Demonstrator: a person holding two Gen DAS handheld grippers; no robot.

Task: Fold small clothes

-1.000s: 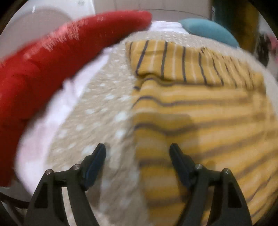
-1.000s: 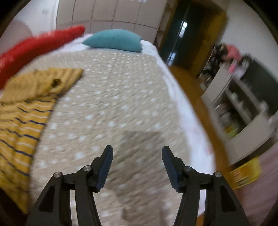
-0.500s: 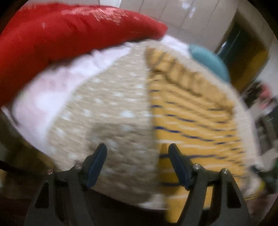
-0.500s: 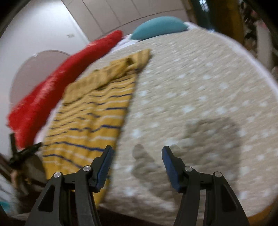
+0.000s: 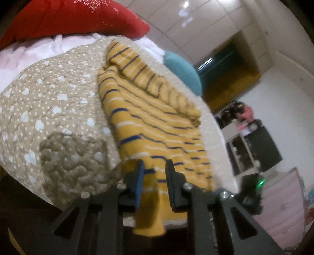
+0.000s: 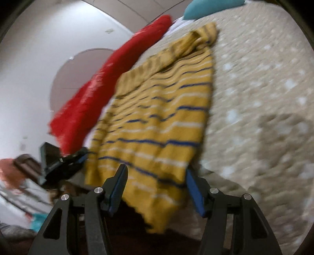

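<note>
The yellow striped garment point(image 5: 157, 125) lies spread on a beige dotted quilt point(image 5: 55, 102), its lower hem hanging over the bed's near edge; blue and white stripes run across it, and a folded sleeve or collar part sits bunched at its far end.

In the left wrist view, going from the left: a red pillow point(image 5: 78, 17) lies along the top above white bedding point(image 5: 29, 53), then the quilt, then the garment, with a teal cushion point(image 5: 182, 72) beyond it and shelving at the far right of the room. The left gripper point(image 5: 154, 176) sits at the garment's left hem corner; its jaws are closing with the hem cloth between them, the gap already narrow, though whether the pads press the fabric yet I cannot tell for sure.

In the right wrist view, the left gripper point(image 6: 64, 162) shows at the left edge by the hem, next the red pillow point(image 6: 109, 78), the garment point(image 6: 162, 117), and the quilt point(image 6: 265, 98) filling the right. The right gripper point(image 6: 155, 184) stands with its jaws wide apart, straddling the hem's right portion without pinching it. The view is blurred.
</note>
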